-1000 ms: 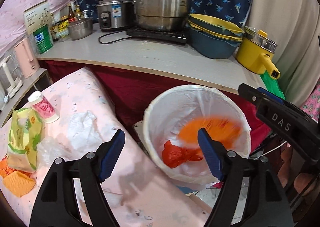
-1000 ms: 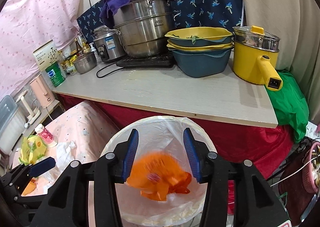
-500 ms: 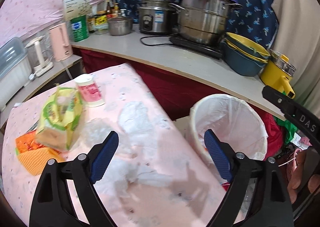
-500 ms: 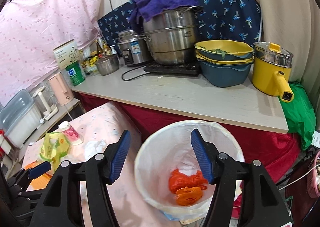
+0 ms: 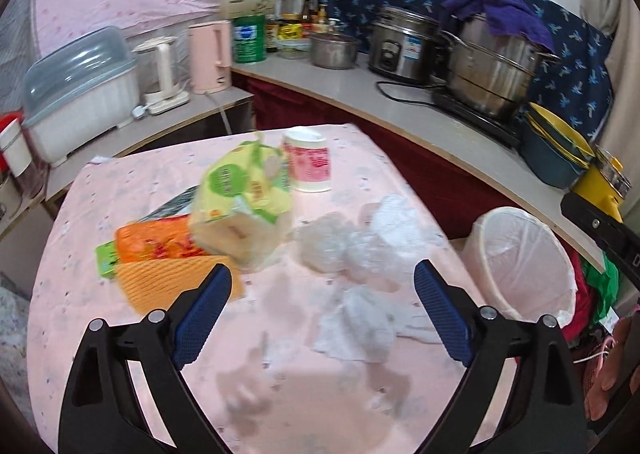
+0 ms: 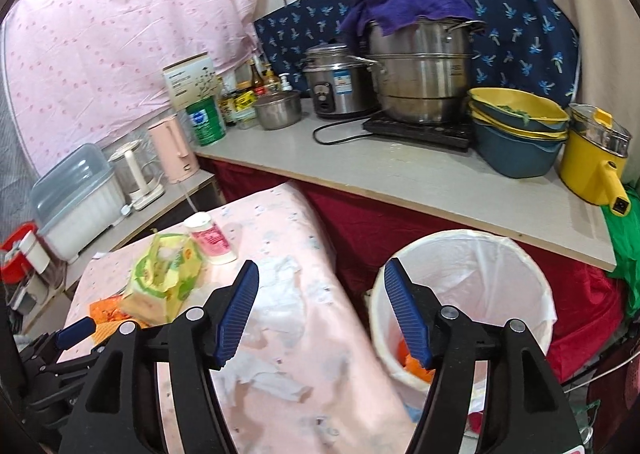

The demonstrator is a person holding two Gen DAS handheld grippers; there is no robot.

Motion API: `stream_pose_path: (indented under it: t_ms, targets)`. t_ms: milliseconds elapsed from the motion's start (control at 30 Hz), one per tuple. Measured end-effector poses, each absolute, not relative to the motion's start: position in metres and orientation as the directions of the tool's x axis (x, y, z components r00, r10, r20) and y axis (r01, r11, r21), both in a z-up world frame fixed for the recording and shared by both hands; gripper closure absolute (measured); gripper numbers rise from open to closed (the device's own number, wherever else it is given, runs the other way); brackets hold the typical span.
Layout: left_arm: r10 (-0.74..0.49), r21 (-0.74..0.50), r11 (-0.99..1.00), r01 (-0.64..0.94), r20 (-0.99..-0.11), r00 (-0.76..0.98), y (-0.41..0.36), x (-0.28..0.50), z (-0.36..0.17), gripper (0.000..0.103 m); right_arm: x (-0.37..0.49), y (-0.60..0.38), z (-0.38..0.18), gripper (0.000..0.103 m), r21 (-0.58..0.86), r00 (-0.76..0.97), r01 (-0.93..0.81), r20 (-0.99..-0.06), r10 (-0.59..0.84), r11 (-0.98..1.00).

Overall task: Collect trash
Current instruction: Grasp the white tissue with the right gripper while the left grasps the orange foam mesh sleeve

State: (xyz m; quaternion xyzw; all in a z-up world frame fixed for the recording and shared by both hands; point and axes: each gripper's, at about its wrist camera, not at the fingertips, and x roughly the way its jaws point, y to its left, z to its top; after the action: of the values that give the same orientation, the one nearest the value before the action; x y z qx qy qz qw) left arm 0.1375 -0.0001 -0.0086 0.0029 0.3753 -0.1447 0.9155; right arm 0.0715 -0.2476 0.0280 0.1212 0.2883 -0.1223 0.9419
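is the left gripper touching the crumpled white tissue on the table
Apart. The left wrist view shows the left gripper open above the crumpled tissue, with neither pad pressing it.

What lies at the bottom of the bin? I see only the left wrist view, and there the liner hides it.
Observer: Orange trash lies at the bottom of the bin.
Operator: Does the right gripper hold anything?
Observer: No. The right gripper is open, with nothing between its fingers. Its jaws have just been opening.
Operator: Is the top bowl on the counter empty?
Observer: No. Green leaves lie in the top bowl.
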Motion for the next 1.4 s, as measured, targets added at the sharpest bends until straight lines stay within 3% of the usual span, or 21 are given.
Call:
stream_pose_path:
  t_ms: [867,1400]
  targets:
    - [-0.083,-0.102,0.995,0.008,-0.756,0.649,0.138,0.148,-0.063,0.013,0.119,-0.145,-0.071,0.037,0.117,0.669,0.193,-0.742,-0.044,0.974]
    - [-0.107,-0.16,0.986,-0.039,-0.806,0.582,0.169,0.184,-0.099,0.012,0.148,-0.141,-0.126,0.037,0.08,0.584,0.242,-0.808,-0.079,0.967]
